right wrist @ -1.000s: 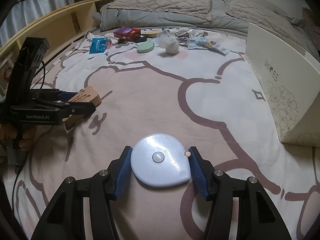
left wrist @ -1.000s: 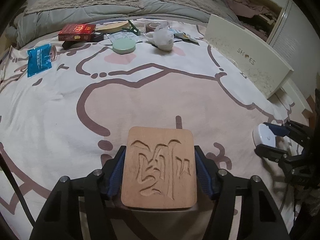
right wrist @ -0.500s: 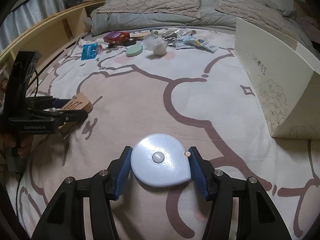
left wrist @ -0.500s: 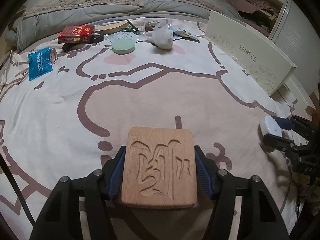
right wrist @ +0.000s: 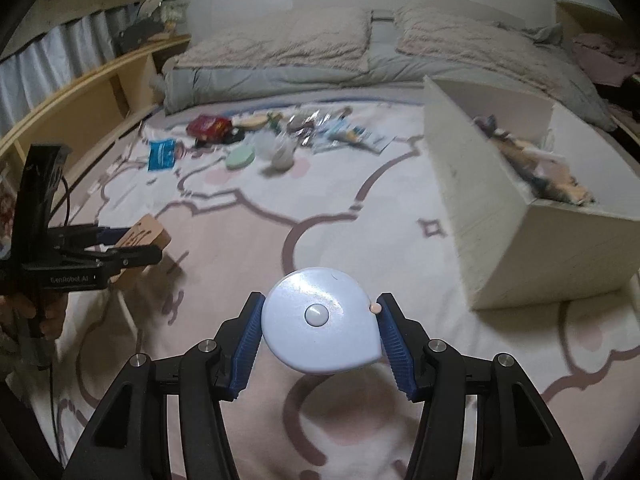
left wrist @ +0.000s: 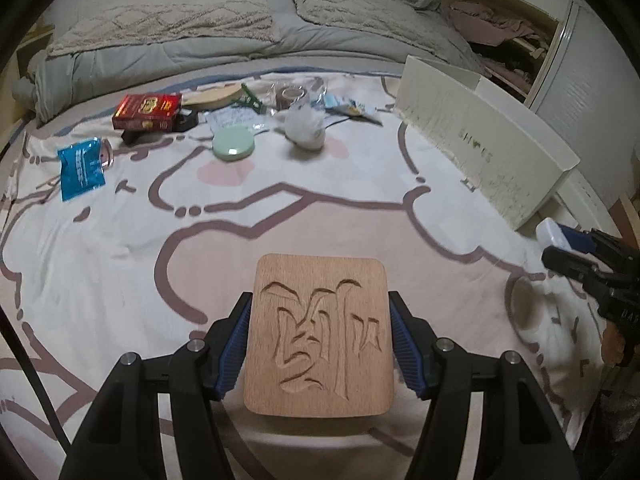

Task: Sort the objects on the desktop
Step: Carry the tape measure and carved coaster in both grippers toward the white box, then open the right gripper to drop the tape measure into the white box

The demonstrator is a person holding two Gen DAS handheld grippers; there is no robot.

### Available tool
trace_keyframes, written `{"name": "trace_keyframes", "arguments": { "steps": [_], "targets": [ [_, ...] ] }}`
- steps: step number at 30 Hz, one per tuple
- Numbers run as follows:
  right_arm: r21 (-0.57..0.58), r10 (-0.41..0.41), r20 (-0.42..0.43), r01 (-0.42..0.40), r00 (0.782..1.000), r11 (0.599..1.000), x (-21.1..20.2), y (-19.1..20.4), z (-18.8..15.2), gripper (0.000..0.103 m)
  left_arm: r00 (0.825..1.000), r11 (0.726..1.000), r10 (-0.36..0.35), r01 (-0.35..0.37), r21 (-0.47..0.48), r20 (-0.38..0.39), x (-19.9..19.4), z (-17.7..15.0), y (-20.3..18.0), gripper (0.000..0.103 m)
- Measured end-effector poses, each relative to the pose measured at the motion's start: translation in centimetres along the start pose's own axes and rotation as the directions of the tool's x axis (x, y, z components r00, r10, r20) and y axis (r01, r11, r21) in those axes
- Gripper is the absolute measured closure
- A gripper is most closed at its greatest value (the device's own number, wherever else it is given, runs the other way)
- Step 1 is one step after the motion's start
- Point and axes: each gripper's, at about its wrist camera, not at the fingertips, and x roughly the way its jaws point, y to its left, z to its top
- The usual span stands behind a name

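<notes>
Mid-sort, our left fingers [left wrist: 320,336] clamp a carved wooden block [left wrist: 320,336], our right fingers [right wrist: 320,320] a tape measure [right wrist: 320,320] — the box [right wrist: 500,216] part-filled, a clutter [left wrist: 224,120] left on the bed.

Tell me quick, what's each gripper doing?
Left gripper: closed on the carved wooden block.
Right gripper: closed on the pale blue tape measure.

Both grippers (left [left wrist: 320,336], right [right wrist: 320,320]) pointed downward, pads clamped on loads; a hand [right wrist: 24,316] gripped the left handle.
</notes>
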Motion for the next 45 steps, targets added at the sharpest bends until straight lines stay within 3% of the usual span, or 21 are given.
{"name": "trace_keyframes", "arguments": {
  "steps": [12, 17, 24, 33, 45],
  "targets": [
    [0.053, -0.069, 0.106, 0.063, 0.992, 0.997, -4.3, -4.8, 2.3, 0.046, 0.999, 1.0, 0.007, -0.008, 0.008, 0.053, -2.1, 2.6, -2.2, 0.039],
    [0.123, -0.058, 0.135, 0.041, 0.989, 0.991, -5.9, -7.8, 3.3, 0.046, 1.0, 1.0, -0.001, 0.0, 0.019, 0.031, -1.8, 2.9, -3.5, 0.039],
    [0.143, -0.145, 0.163, 0.122, 0.976, 0.982, -7.2, -11.7, 4.9, 0.046, 0.999, 0.998, -0.022, 0.02, 0.054, 0.03, -1.8, 3.2, -5.5, 0.039],
    [0.22, -0.161, 0.126, 0.131, 0.979, 0.967, -5.8, -16.3, 7.5, 0.046, 0.998, 0.998, -0.052, 0.049, 0.05, 0.044, -3.0, 4.0, -7.6, 0.039],
    [0.169, -0.108, 0.02, 0.103, 0.994, 0.98, -0.8, -15.3, 7.7, 0.046, 0.997, 0.996, -0.066, 0.064, 0.067, 0.035, -3.0, 4.3, -10.2, 0.039]
  ]
}}
